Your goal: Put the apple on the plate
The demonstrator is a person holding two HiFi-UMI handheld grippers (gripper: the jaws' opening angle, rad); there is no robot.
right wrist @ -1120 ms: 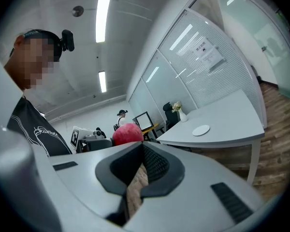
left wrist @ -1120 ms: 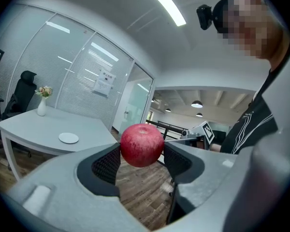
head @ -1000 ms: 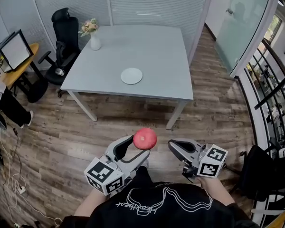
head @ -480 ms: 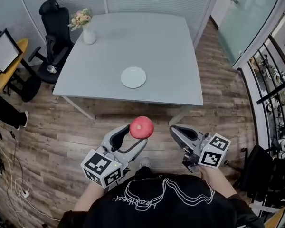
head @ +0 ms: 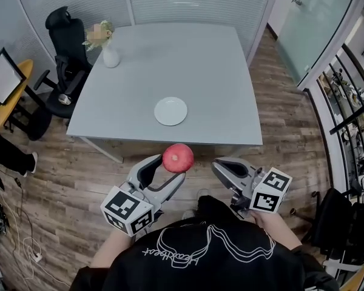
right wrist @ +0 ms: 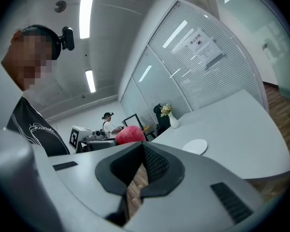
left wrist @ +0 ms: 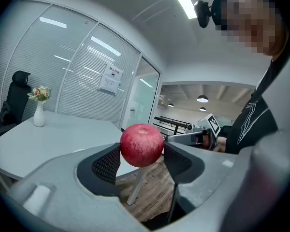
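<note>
Apple (head: 178, 157), red and round, sits pinched in your left claw (head: 167, 170). The two dark ribbed pads press on its opposite sides and its stem dimple faces up. The jaws stand wide to take it. You are holding it in the air over the wooden floor (head: 97, 180), just short of the near edge of the desk (head: 212, 71), so it is not yet on the plate (head: 170, 111).

That plate is white and bare. It lies flat on the grey desk close to the near edge, straight beyond the apple in the head view.

Your right claw (head: 220, 167) hangs beside the left one, a little apart from the apple. Its jaws are drawn together at the tips with nothing between them; only floorboards show through the slit behind the pads.

At the desk's far left corner stands a white vase (head: 110, 56) with flowers, and a black office chair (head: 64, 32) sits just past it.
</note>
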